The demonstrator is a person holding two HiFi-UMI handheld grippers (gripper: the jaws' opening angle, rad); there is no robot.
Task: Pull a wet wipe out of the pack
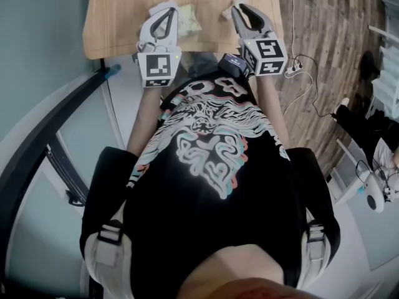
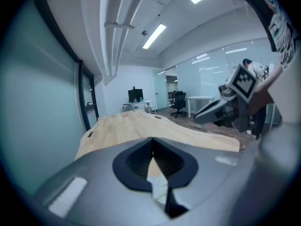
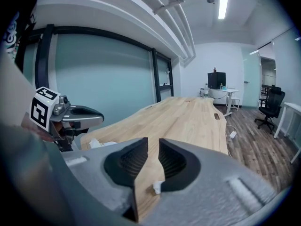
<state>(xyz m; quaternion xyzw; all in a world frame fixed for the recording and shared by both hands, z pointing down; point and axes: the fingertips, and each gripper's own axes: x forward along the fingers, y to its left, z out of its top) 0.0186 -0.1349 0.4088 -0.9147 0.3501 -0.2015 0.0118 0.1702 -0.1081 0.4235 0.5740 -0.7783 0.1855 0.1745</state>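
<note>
Your black shirt is closest, filling the view below you. Past it, the pack lies on the wooden table, between your two grippers. The left gripper sits just beside it, jaws together, with nothing clearly pinched. The right gripper has its jaws a little apart, and only a tiny white scrap shows there. A wipe should be light, soft and damp, so pinch its loose end at the pack's top.
</note>
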